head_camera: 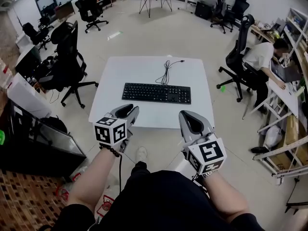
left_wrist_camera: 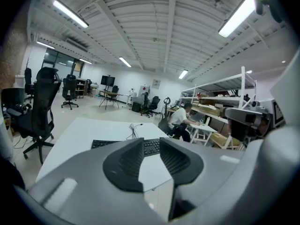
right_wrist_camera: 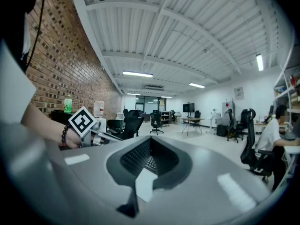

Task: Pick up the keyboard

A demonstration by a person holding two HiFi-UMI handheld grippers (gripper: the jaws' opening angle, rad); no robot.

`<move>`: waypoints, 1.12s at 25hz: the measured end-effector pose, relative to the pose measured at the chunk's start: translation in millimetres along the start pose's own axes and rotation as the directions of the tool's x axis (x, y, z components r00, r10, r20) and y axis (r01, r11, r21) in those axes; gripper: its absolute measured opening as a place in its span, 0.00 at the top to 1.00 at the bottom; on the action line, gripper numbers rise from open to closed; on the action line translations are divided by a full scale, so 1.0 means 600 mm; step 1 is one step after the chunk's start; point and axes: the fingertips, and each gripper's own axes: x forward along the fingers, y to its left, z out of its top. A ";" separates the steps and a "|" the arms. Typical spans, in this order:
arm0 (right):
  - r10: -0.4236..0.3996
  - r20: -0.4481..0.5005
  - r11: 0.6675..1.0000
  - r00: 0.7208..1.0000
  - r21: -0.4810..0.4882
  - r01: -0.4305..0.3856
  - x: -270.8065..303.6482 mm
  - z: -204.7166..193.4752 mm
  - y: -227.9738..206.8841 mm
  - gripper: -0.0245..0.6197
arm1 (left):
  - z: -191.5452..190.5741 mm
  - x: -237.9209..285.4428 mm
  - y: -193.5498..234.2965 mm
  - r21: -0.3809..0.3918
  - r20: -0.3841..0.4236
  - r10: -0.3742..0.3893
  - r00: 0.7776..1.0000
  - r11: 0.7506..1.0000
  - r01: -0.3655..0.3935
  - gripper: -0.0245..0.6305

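Note:
A black keyboard [head_camera: 156, 93] lies lengthwise across the middle of a white table [head_camera: 144, 66], its thin black cable [head_camera: 166, 71] coiled just behind it. Both grippers hover off the table's near edge, short of the keyboard. My left gripper [head_camera: 130, 111] points at the keyboard's left end; in the left gripper view its jaws [left_wrist_camera: 151, 141] stand apart, with nothing between them and the keyboard [left_wrist_camera: 101, 143] showing beyond. My right gripper [head_camera: 185, 115] points toward the right end, and the right gripper view shows its jaws [right_wrist_camera: 150, 140] meeting at the tips, holding nothing.
A black office chair [head_camera: 67, 57] stands at the table's left side and another [head_camera: 238, 52] at its right. A person [head_camera: 262, 57] sits at a desk on the far right. A dark cabinet [head_camera: 29, 138] is on the near left.

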 end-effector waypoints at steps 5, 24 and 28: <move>-0.043 -0.038 0.998 0.998 0.038 0.045 0.097 -0.015 -0.033 0.96 | -0.007 0.071 0.154 -0.064 -0.075 0.046 0.996 0.997 -0.051 0.79; -0.168 -0.184 0.968 0.968 0.155 0.198 0.329 -0.086 -0.120 0.96 | -0.152 0.306 0.481 -0.384 -0.415 -0.058 0.908 0.916 -0.117 0.74; -0.195 -0.213 0.957 0.957 0.174 0.233 0.339 -0.104 -0.134 0.96 | -0.173 0.323 0.486 -0.421 -0.443 -0.107 0.890 0.902 -0.102 0.74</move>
